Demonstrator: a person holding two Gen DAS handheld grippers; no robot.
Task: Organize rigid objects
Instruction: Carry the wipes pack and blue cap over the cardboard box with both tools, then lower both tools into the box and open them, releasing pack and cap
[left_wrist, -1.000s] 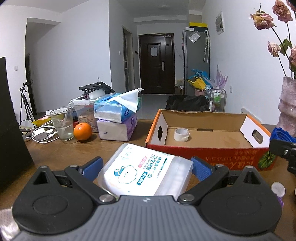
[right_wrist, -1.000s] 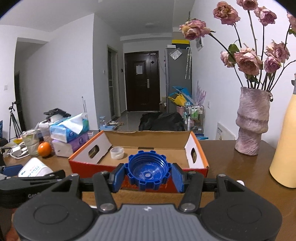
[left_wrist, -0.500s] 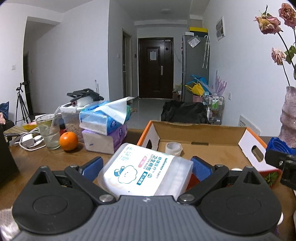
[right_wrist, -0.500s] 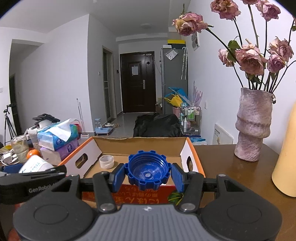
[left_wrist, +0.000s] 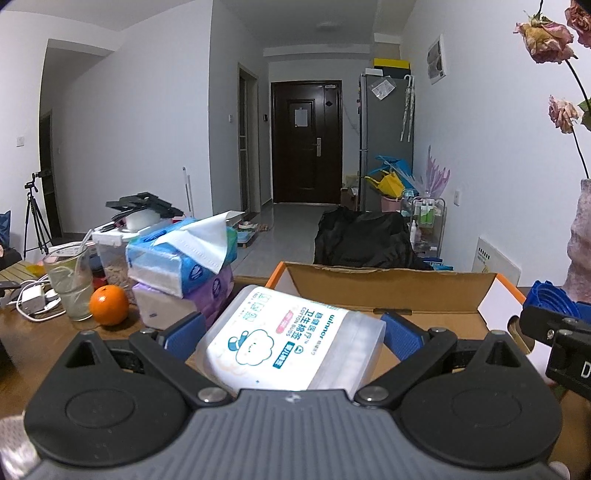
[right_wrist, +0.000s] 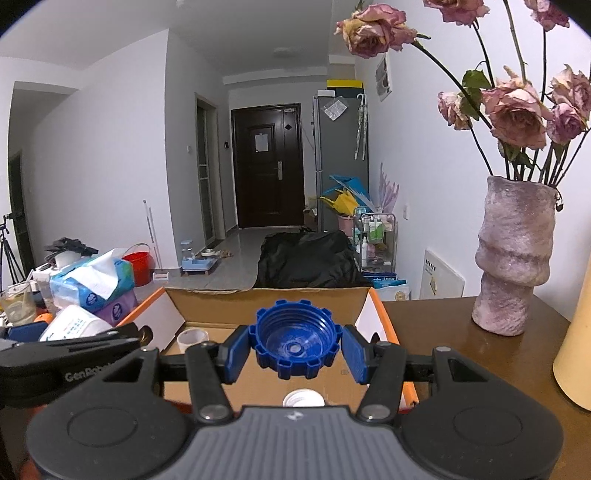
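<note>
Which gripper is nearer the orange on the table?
Left. The left gripper, shut on the cotton bud box, has the orange just off its left side. The right gripper, holding the blue cap, sits beyond the left gripper, over the cardboard box.

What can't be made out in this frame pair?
- Left wrist view: most of the cardboard box floor, hidden by the cotton swab box.
- Right wrist view: the white cap, part hidden by the tongs' body; the yellow object, cut off by the right edge.
- Both views: tissue pack print, too small.
</note>
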